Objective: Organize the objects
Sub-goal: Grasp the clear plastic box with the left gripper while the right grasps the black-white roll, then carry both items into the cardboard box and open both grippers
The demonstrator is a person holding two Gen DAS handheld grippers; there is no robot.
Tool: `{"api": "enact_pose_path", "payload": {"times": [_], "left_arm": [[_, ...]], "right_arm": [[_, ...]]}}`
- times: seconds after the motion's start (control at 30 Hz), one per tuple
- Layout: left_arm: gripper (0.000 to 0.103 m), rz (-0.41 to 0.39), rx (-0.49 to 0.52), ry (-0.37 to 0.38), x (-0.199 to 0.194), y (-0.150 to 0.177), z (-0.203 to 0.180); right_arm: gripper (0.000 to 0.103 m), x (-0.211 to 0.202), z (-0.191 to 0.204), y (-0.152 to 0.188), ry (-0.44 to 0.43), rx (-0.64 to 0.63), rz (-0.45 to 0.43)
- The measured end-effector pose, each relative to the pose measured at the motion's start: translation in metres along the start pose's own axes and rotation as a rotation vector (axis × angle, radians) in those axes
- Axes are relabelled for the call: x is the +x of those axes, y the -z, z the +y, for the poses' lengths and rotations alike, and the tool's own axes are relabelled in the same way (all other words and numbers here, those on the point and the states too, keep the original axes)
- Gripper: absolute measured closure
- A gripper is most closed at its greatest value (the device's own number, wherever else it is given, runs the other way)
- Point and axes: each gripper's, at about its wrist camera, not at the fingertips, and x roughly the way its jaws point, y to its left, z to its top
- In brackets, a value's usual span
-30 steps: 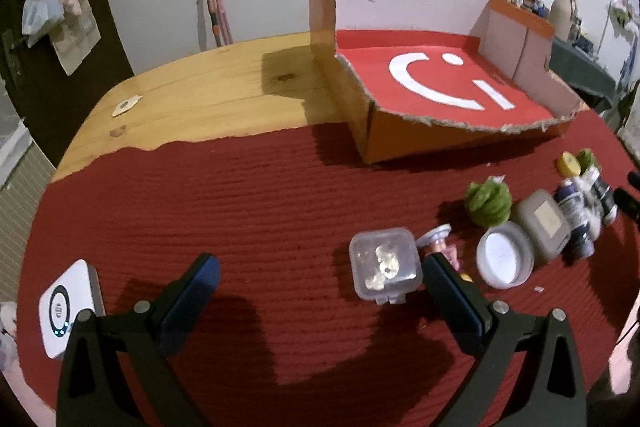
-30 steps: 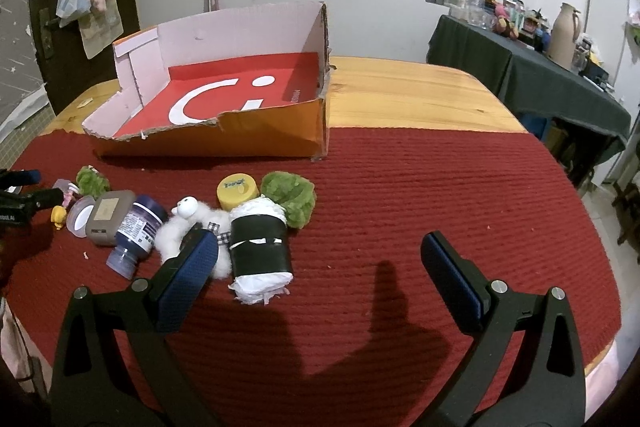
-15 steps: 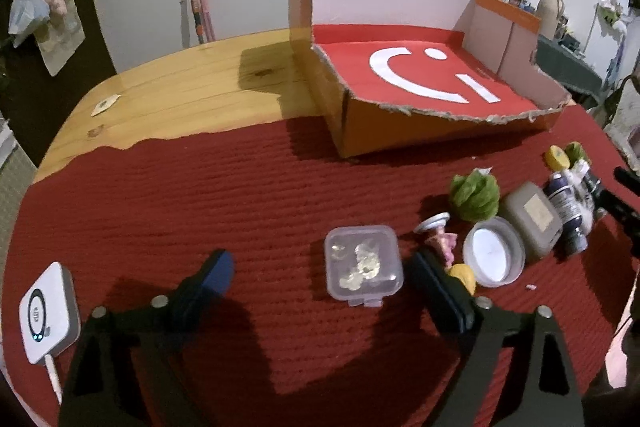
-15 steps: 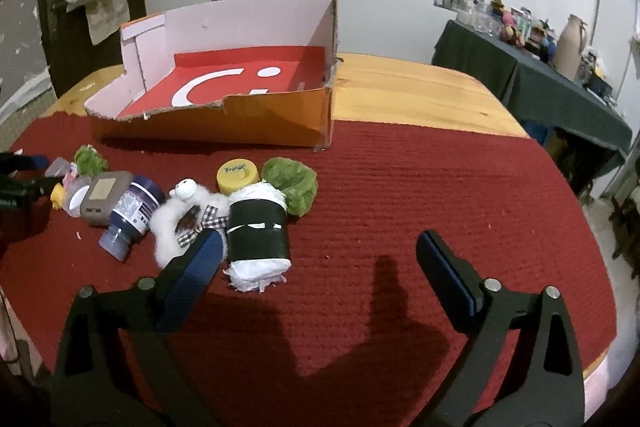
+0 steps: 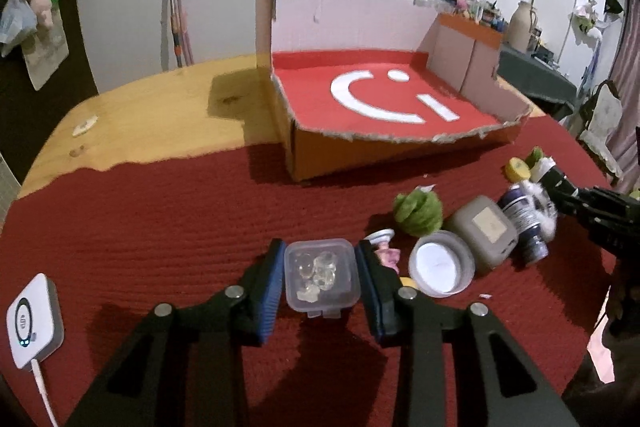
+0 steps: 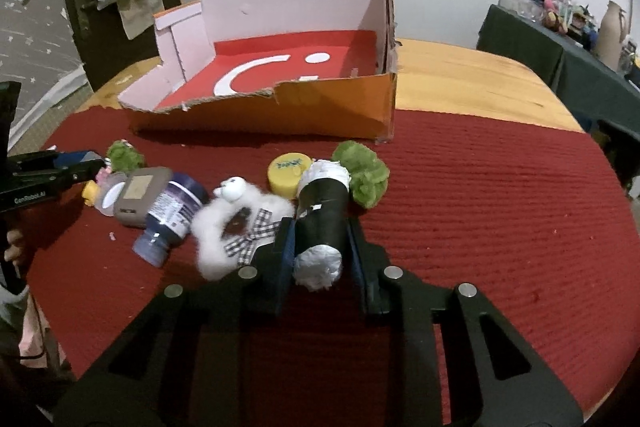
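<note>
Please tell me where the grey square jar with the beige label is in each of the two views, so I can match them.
Left wrist view: grey square jar lies right of centre, between the white round lid and the blue bottle.
Right wrist view: grey square jar lies at left, against the blue bottle.
Shared landmark: the cardboard box behind.

the white device [image 5: 34, 323] is cut off at the left edge; the yellow cap's [image 6: 289, 173] print is too blurred to read.

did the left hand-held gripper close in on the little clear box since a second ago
Yes. The left hand-held gripper was spread wide with the clear box near its right finger; its fingers now press both sides of the box on the red mat.
</note>
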Motion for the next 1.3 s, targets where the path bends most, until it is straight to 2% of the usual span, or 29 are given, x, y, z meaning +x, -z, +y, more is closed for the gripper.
{"api": "enact_pose_path", "payload": {"times": [0.27,0.93,1.2,1.3], "left_arm": [[0.066,-0.086,0.013,-0.012,-0.030,-0.006,-0.007],[0.066,-0.105,0.012,-0.006,-0.039,-0.006,-0.014],[0.066,-0.142,0.033,0.018,-0.046,-0.037,-0.015],[0.066,-0.140,0.035,0.045,-0.043,-0.059,-0.015]], "right_arm": [[0.079,-0.029,0.003,-0.011,-0.014,0.006,-0.077],[0.079,-0.038,0.008,-0.018,-0.029,-0.010,-0.098],[0.079,-0.042,0.013,-0.056,-0.037,-0.062,-0.142],[0.079,-0.031,0.016,-0.080,-0.053,-0.096,-0.113]]}}
